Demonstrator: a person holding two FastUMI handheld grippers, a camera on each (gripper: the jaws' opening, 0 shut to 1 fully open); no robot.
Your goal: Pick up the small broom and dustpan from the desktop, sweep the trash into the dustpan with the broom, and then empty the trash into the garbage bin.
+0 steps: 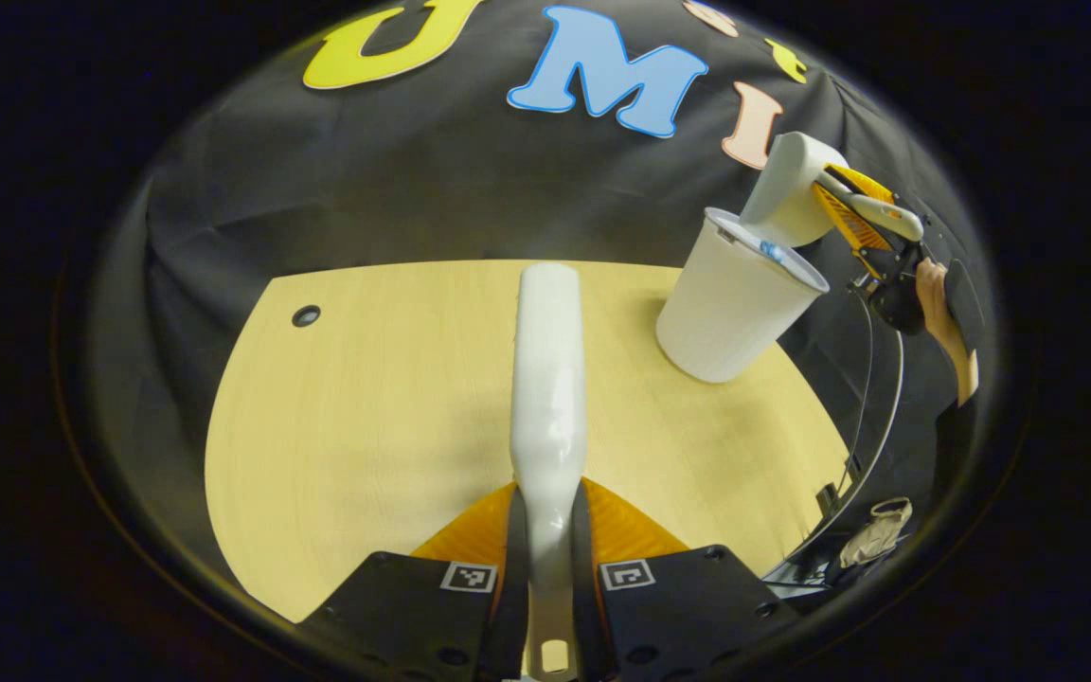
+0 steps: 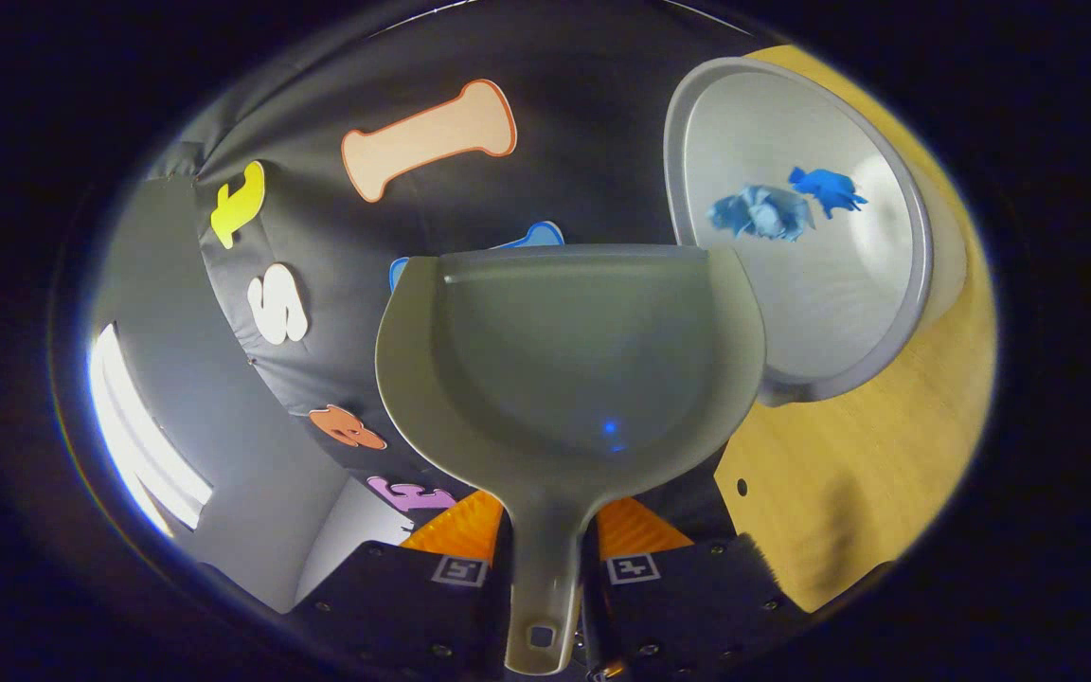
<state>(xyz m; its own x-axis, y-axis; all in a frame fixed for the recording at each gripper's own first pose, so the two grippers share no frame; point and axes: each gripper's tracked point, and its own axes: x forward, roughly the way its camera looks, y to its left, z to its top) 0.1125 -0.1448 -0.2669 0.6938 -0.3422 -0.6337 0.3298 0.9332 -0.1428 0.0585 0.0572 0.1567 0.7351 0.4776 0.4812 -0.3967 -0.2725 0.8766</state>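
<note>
Inside the garbage bin [image 2: 820,227], seen from above in the right gripper view: two scraps of blue trash [image 2: 761,210], one crumpled and pale, one darker, lying close together on the bin's floor. Over the bin's rim, tipped mouth-down in the left gripper view: one dustpan [image 1: 789,189], pan nearly bare in the right gripper view [image 2: 564,350], save for one small blue speck low in the hollow. Clamped by its handle between both fingers of the right gripper [image 2: 545,568]; same gripper seen far off in the left gripper view [image 1: 872,223], with a hand [image 1: 943,313] behind it. On the right side of the wooden desktop [image 1: 366,398], near its far edge: the one white bin [image 1: 730,303], upright. Between both fingers of the left gripper [image 1: 545,559], held tight: one small broom [image 1: 547,379], handle reaching forward over the middle of the desktop, well apart from the bin. One dark round hole [image 1: 306,315] near the desktop's far left corner. Past the desktop's right edge: thin cables [image 1: 872,417] arcing down, and a tan crumpled thing [image 1: 877,535] low down, too blurred to tell.
</note>
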